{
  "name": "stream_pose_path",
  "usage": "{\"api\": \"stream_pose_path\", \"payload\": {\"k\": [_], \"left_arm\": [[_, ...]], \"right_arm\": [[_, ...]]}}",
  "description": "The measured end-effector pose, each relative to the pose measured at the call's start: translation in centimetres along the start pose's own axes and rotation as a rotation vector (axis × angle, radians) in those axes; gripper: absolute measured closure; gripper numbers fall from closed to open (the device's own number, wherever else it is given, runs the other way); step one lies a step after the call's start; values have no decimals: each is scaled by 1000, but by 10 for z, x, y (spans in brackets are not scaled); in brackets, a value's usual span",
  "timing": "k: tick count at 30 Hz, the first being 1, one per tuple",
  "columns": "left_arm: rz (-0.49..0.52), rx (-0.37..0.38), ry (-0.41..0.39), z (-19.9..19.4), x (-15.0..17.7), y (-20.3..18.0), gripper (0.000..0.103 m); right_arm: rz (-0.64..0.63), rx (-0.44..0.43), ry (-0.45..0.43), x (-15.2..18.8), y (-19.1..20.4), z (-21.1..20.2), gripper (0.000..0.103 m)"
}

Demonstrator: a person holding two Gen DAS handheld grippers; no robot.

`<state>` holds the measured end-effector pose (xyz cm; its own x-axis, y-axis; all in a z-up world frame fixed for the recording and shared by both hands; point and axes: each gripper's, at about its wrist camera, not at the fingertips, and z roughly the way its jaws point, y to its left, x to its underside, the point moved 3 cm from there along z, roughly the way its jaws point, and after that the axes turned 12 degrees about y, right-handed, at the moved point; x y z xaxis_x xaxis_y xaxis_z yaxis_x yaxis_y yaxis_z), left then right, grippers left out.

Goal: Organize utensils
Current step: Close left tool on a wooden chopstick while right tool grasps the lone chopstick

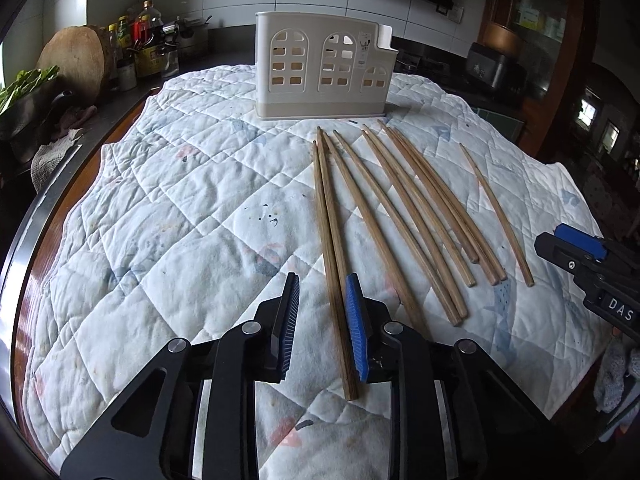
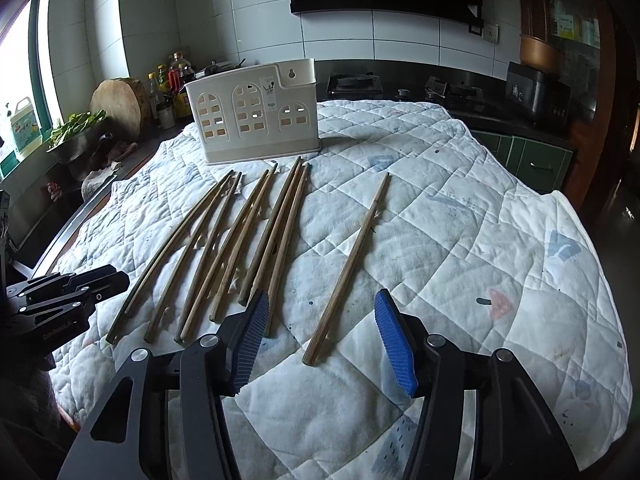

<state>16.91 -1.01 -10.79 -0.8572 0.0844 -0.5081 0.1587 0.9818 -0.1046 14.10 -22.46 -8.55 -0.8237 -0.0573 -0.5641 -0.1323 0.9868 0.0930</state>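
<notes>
Left gripper (image 1: 322, 312): nearest our left wrist camera, low over the quilted cloth (image 1: 180, 208), jaws apart and holding nothing. We judge it sits here because the two leftmost chopsticks (image 1: 334, 256) run between its blue pads, close to the right one, lined up for a pinch.

Right gripper (image 2: 320, 328): jaws wide apart, also empty. The lone chopstick (image 2: 348, 268) ends between its pads, so we read this as an approach to that stick.

Chopsticks: about nine lie flat on the cloth over the bench, thin ends toward the holder, thick ends toward us. We think that leaves the thick ends easy to grip.

Holder (image 1: 324, 66): a cream plastic utensil caddy with arched cut-outs stands upright at the far side of the cloth, just beyond the chopstick tips. We cannot see anything inside it.

Progress: we judge the sorting not yet begun.
</notes>
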Motion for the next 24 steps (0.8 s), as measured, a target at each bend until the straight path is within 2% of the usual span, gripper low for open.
{"api": "stream_pose_path", "payload": {"k": [6,15,24], "left_arm": [[-7,11,31,12,-3,1,85],[-24,23,42,16,-7,5,85],[-38,0,42,18,-10,9,85]], "right_arm": [[7,-10,22,-1,0,10,53],[9,-18,34,-3,1,15,53],[18,-20,44,-1,-2,18,59]]}}
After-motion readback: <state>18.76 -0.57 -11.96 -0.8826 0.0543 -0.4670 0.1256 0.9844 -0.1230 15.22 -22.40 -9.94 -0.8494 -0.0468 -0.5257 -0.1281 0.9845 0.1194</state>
